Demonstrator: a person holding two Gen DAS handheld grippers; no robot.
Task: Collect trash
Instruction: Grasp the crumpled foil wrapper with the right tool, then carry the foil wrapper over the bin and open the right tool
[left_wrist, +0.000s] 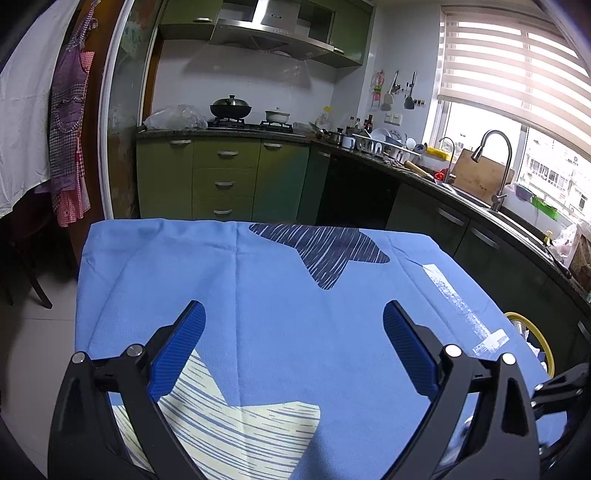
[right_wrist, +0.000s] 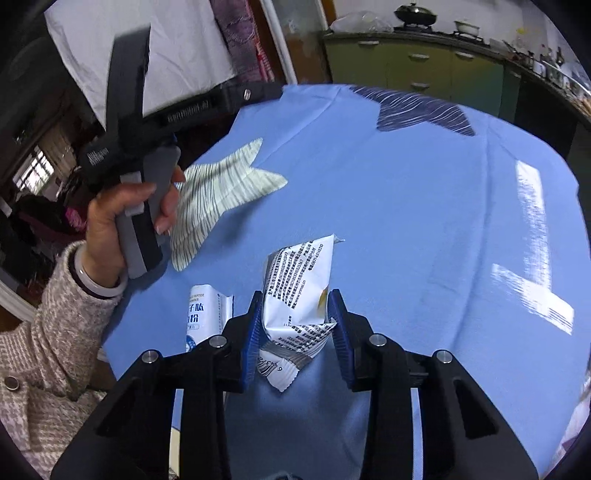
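Observation:
In the right wrist view my right gripper (right_wrist: 295, 299) is shut on a crumpled white wrapper with black print (right_wrist: 299, 288), held over the blue tablecloth (right_wrist: 406, 206). A second white and blue packet (right_wrist: 207, 314) lies flat on the cloth just left of the left finger. The left gripper's handle (right_wrist: 140, 192) shows at upper left, held in a hand above the table's left edge. In the left wrist view my left gripper (left_wrist: 293, 314) is open and empty over the blue cloth (left_wrist: 277, 295).
A yellow-rimmed bin (left_wrist: 532, 336) sits beside the table's right edge. Green kitchen cabinets (left_wrist: 221, 173) and a counter with a sink tap (left_wrist: 495, 162) stand beyond the table. A white cloth (right_wrist: 147, 48) hangs at the left.

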